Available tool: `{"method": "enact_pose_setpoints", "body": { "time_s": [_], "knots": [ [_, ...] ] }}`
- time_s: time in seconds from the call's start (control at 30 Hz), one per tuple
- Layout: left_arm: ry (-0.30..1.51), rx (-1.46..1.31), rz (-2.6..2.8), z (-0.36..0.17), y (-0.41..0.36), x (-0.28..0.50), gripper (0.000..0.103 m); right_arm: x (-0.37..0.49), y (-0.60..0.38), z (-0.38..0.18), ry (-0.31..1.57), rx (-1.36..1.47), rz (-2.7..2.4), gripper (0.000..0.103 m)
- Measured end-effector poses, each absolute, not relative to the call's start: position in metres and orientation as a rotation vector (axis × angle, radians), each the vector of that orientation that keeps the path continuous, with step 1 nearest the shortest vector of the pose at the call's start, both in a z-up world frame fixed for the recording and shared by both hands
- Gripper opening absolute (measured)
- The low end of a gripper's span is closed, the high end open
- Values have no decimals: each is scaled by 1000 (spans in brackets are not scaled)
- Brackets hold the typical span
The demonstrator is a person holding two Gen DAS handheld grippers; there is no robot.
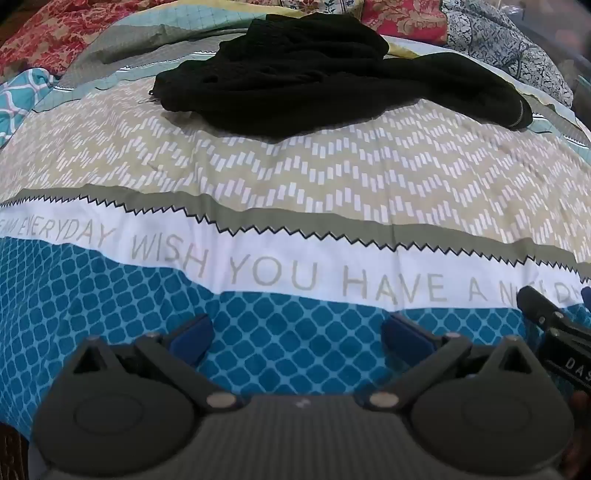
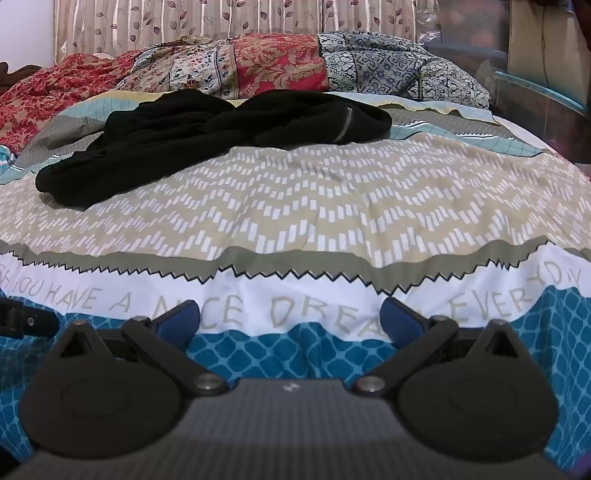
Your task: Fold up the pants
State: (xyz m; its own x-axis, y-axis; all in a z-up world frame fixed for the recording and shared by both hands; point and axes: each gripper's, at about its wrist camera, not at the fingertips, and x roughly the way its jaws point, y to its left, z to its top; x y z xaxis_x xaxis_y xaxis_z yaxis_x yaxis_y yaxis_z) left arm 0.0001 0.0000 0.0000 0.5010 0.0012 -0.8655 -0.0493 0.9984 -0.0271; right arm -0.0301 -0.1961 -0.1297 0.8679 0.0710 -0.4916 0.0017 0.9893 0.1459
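Black pants (image 1: 317, 74) lie crumpled in a heap on the far part of the bed; a zipper shows at their right end. In the right wrist view the pants (image 2: 207, 136) lie far and to the left. My left gripper (image 1: 297, 334) is open and empty, low over the near blue part of the bedsheet, well short of the pants. My right gripper (image 2: 290, 319) is open and empty too, over the white lettered band. Part of the right gripper (image 1: 554, 332) shows at the right edge of the left wrist view.
The bedsheet (image 1: 295, 177) has beige, white and blue patterned bands. Patterned red and blue quilts (image 2: 280, 62) are piled along the far edge of the bed. A curtain (image 2: 221, 18) hangs behind them. Furniture (image 2: 535, 96) stands at the far right.
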Motion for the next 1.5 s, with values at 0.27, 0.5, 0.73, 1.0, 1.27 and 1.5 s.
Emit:
{"method": "enact_pose_setpoints", "body": {
  "time_s": [0.27,0.5,0.73,1.0,1.27,1.5],
  "knots": [
    [1037,-66,32,0,3,-1,103,-30,-194,-131,519,139,38,103],
    [1038,-67,33,2,3,-1,103,-30,-198,-130,514,146,40,103],
    [1038,-61,39,1,1,1,103,-30,-196,-131,511,149,38,103],
    [1035,-65,43,-1,1,2,103,-30,-196,-131,511,149,37,103],
    [1021,-56,-2,4,5,-2,103,-34,-202,-122,494,194,46,103],
    [870,-343,30,67,78,58,103,-38,-215,-110,453,285,103,63]
  ]
}}
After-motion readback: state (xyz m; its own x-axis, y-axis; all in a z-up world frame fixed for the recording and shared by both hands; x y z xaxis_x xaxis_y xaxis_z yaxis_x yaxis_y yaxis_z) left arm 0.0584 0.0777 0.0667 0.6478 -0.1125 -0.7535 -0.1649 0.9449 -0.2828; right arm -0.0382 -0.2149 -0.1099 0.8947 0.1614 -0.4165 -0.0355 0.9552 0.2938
